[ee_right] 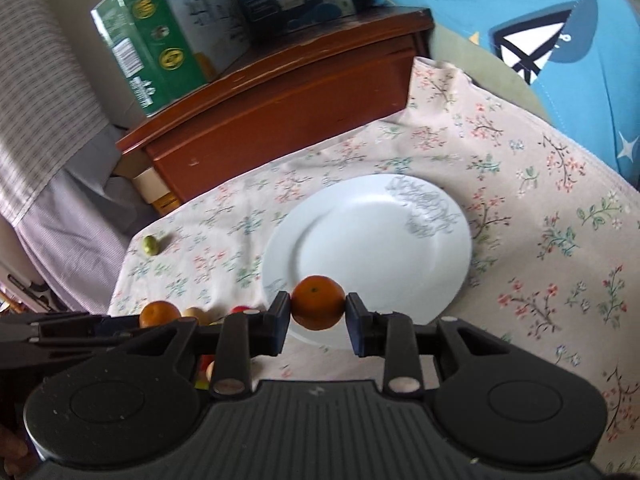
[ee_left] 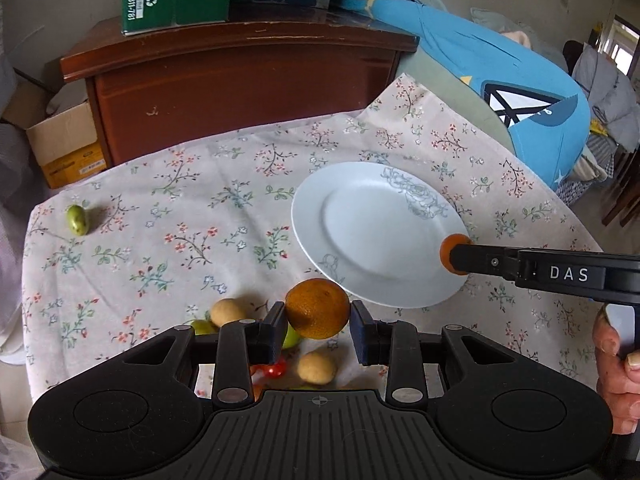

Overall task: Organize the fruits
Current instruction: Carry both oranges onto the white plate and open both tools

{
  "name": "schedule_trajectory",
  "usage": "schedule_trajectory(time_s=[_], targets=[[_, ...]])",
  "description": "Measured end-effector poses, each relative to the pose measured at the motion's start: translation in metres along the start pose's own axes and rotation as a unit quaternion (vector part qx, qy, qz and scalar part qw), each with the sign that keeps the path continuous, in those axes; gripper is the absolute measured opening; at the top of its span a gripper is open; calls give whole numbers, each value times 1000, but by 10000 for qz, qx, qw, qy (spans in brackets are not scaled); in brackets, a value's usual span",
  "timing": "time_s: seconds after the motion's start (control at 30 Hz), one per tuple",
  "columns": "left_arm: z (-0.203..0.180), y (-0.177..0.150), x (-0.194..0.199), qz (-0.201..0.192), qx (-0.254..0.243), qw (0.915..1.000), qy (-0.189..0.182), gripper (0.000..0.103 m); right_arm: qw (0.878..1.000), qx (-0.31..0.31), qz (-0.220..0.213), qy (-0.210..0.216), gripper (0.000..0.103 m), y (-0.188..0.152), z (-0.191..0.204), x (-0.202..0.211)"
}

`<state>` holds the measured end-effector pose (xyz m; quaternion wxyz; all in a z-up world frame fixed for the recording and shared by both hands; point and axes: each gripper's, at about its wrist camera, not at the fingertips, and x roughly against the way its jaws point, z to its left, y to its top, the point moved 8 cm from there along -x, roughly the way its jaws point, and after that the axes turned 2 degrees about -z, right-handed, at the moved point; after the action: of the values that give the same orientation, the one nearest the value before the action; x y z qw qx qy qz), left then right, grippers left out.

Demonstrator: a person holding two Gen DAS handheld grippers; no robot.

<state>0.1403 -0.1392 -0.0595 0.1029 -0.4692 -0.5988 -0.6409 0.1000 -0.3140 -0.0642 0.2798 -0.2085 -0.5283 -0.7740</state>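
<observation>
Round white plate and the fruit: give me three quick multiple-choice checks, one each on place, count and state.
1. Where is the lone small green fruit?
A. on the plate
B. far left on the floral tablecloth
C. in a gripper

2. How many fruits lie on the round white plate?
A. none
B. one
C. two

3. The left gripper is:
A. open
B. shut on an orange citrus fruit
C. shut on nothing

Key: 1 B, it sits alone near the cloth's edge; 2 A, the plate's face is bare; 3 B, both pads press it.

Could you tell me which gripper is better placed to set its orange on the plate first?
Probably the right gripper: its orange already hangs over the plate's rim.
</observation>
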Motion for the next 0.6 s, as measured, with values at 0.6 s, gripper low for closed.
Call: schedule_trajectory(time_s=[0.6], targets=[[-33, 23, -79, 168, -6, 9994, -289, 31, 9991, -177, 314, -228, 32, 23, -38, -58]])
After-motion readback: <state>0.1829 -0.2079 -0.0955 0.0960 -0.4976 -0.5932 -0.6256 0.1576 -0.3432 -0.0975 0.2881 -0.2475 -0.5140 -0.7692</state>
